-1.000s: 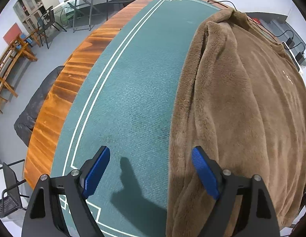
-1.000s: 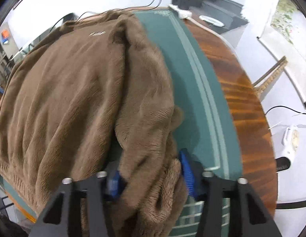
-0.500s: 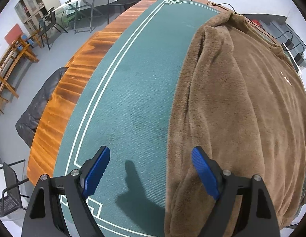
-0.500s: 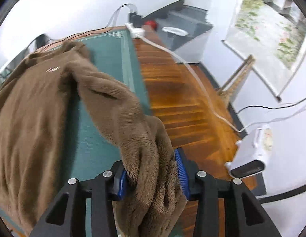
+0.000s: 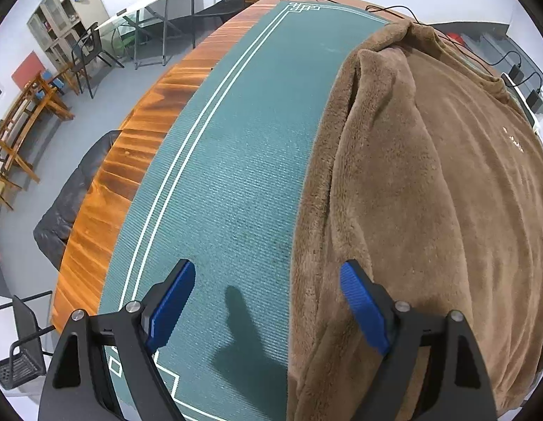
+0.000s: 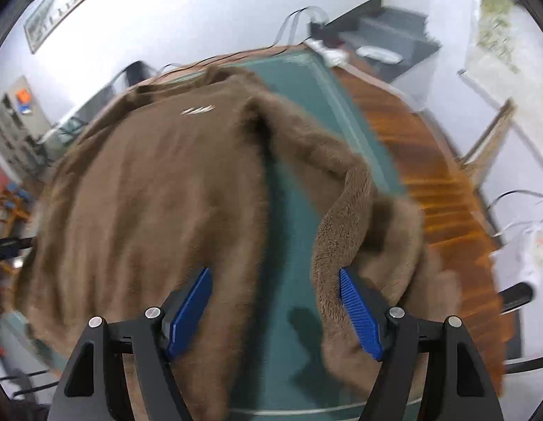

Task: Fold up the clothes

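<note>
Your brown fleece sweater (image 5: pixel 429 193) lies spread on the green mat (image 5: pixel 229 175) covering the wooden surface (image 5: pixel 106 189), chest side up, small white mark visible. In the left wrist view it fills the frame from 12 to 5 o'clock, with one sleeve (image 5: pixel 341 147) folded lengthwise along its 9 o'clock edge.

Your left gripper (image 5: pixel 268 301) stands wide and empty, one finger over bare mat, the other over the sweater's edge. Your right gripper (image 6: pixel 275 308) is also wide and clamps nothing; the other sleeve (image 6: pixel 345 217) drapes out toward 3 o'clock, bunched, and touches the pad on that side. This view is blurred.

Handling judgement: thick pile, soft, no stiffness, moderately heavy for its kind. It will sag and drag rather than hold a crease, and plush may slip in a shallow pinch. Take hold at the cuff or hem where the knit is denser, gathering a full bite of both layers.
</note>
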Available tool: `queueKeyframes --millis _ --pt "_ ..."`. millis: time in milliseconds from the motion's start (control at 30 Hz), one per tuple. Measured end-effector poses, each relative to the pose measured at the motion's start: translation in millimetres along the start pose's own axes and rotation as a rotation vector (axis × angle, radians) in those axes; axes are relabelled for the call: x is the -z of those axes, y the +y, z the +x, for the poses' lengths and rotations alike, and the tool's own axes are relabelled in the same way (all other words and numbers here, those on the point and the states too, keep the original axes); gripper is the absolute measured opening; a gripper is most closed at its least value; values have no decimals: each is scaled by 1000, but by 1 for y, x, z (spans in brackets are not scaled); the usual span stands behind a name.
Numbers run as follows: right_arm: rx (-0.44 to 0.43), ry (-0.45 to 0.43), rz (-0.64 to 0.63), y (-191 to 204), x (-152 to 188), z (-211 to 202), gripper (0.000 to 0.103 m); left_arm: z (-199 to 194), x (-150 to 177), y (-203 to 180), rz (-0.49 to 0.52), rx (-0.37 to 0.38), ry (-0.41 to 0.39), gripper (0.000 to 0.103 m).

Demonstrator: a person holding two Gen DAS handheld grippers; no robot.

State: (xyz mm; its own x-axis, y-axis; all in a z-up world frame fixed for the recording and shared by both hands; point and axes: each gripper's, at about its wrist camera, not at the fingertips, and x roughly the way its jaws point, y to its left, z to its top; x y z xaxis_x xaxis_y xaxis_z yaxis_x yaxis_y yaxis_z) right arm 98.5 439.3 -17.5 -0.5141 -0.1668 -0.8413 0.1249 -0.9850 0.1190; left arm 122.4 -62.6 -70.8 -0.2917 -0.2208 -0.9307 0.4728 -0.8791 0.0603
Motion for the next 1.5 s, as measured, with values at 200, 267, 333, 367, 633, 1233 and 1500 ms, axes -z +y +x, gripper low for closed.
queueKeyframes --millis 200,267,333,367,633,1233,1500 --pt "-75 89 -27 18 19 10 76 0 -1 1 10 -11 -8 88" --pt "-78 118 -41 22 27 13 76 -2 0 2 9 -12 -10 88" --pt "-81 146 -55 26 35 16 76 -4 2 4 12 -12 -7 88" --pt "-50 146 -64 23 38 14 76 -6 5 4 21 -10 -4 88" --pt "-122 102 -192 26 69 -31 76 -33 47 11 142 11 -15 88" --pt "169 -12 -391 65 85 -5 76 -55 124 1 314 61 0 88" --pt "287 -74 -309 43 73 -2 76 -42 123 -8 241 75 -3 88"
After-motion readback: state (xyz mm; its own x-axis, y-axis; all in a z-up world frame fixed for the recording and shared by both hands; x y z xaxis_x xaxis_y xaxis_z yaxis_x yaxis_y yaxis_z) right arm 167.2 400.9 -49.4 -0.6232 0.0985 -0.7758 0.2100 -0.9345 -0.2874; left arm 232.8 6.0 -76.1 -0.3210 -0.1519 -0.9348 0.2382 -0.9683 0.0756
